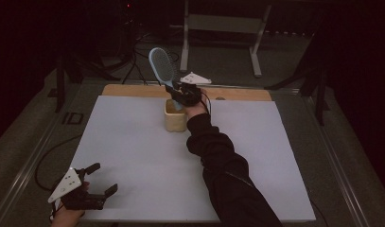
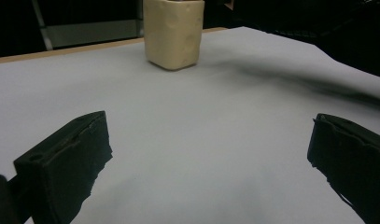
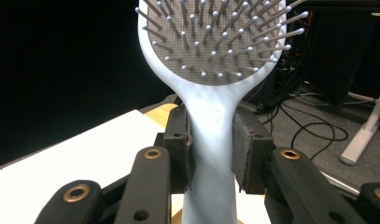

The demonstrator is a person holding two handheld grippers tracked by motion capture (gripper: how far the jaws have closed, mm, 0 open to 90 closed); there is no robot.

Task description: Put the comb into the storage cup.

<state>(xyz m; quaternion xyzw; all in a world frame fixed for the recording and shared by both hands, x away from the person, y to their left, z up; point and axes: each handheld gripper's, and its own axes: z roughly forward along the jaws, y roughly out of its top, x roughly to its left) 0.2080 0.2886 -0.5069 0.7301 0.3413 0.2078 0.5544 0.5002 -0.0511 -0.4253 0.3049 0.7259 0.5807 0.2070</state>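
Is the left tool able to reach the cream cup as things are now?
Probably yes. The left tool is open with nothing held, and bare white sheet lies between it and the cream cup. The hairbrush is above the cup.

My high view looks forward and down over the whole desk (image 1: pixel 133 142) from its near side. My left claw view sits low at the near left, facing the far cream cup (image 2: pixel 173 32), which the high view shares. My right claw view hovers close above that cup.
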